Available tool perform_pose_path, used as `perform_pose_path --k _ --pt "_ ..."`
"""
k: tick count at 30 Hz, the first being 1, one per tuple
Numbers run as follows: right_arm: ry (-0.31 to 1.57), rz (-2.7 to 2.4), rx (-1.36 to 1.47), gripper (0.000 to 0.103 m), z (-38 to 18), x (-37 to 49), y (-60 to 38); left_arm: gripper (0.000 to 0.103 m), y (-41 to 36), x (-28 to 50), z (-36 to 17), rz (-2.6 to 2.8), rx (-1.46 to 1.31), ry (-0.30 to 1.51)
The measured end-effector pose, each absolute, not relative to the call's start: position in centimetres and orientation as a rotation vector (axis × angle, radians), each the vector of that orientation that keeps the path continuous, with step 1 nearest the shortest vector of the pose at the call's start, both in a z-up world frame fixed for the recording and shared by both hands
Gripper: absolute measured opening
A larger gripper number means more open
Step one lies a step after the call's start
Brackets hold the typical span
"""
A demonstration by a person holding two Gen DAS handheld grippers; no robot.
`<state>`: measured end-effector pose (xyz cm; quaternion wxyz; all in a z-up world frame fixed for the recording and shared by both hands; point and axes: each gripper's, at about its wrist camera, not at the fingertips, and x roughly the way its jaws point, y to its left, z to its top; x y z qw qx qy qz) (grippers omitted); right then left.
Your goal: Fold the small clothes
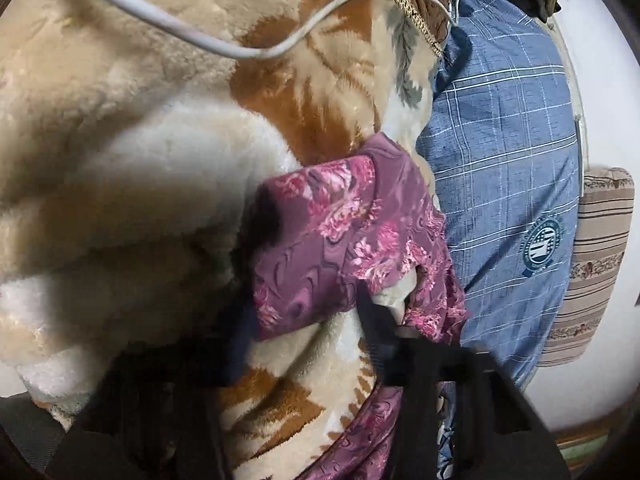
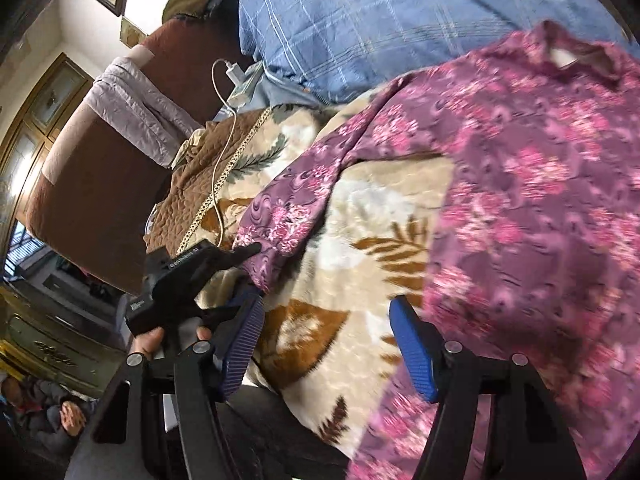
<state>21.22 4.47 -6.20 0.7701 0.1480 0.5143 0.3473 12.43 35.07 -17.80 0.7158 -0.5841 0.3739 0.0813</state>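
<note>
1. The garment (image 2: 520,208), a purple floral top, lies spread on the fleece blanket (image 2: 360,216). In the right wrist view its body fills the 3 o'clock side, the neck opening is up at 1 o'clock, and one sleeve (image 2: 280,216) runs from the body down toward 9 o'clock.
2. The sleeve's long axis goes roughly from 1 o'clock to 8 o'clock, and its cuff end meets the left gripper (image 2: 256,250). That gripper's dark fingers pinch the cuff; I judge it clamped on the sleeve.
3. The left wrist view agrees: the sleeve (image 1: 340,232) sits at the centre, cloth bunched against the blurred black fingers at 6 o'clock.
4. The right gripper (image 2: 328,344) hangs with its blue pads (image 2: 244,344) apart and only blanket between them. The body's edge lies just beside the pad at 3 o'clock, not held.
5. So the left hand is the nearer one to the sleeve. The coming fold likely turns on carrying that cuff toward 3 o'clock, across the body.
6. A blue checked pillow (image 2: 360,20) lies beyond the garment at 12 o'clock.
7. No container shows in either view.
</note>
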Motion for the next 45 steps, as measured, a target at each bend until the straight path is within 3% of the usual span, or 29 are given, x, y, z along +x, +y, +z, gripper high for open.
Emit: perform_pose_path --k 1,3,10,18,19,21,22,23,31,36,41,45 --pt "1.132 0.759 0.327 0.062 -6.6 21.7 5.1 0.006 34.9 12.4 -17.6 0.167 -1.29 0.823" --pt "1.165 0.767 0.338 0.059 -7.3 22.6 6.4 0.005 34.7 11.7 -17.0 0.116 -1.321 0.762" --pt "1.253 0.838 0.463 0.062 -8.1 26.5 10.6 0.004 34.2 10.4 -14.0 -0.131 -1.401 0.534" --pt "1.34 0.832 0.709 0.062 -11.0 30.0 13.0 0.004 32.9 11.0 -12.5 -0.16 -1.353 0.532" --pt "1.342 0.822 0.694 0.059 -11.0 30.2 13.3 0.004 32.4 11.1 -12.1 -0.175 -1.338 0.532" --pt "1.36 0.826 0.672 0.034 -10.9 30.3 13.6 0.004 31.4 11.2 -11.3 -0.208 -1.304 0.526" --pt "1.365 0.849 0.68 0.011 -10.5 30.3 13.5 0.004 30.8 11.2 -11.0 -0.226 -1.286 0.517" --pt "1.339 0.853 0.669 0.008 -9.5 30.2 12.9 0.004 30.2 11.5 -10.5 -0.244 -1.272 0.505" --pt "1.125 0.85 0.49 0.003 0.2 28.3 5.3 0.004 22.7 11.0 -4.8 -0.387 -1.203 0.417" --pt "1.03 0.813 0.45 0.002 4.1 26.5 -1.7 0.004 15.6 11.5 -1.1 -0.526 -1.1 0.463" --pt "0.983 0.734 0.466 0.002 3.7 24.5 -11.1 0.004 7.0 13.0 -0.8 -0.636 -1.004 0.615" --pt "1.031 0.668 0.516 0.003 -0.6 24.0 -18.1 0.004 0.6 14.4 -3.8 -0.674 -0.919 0.765"
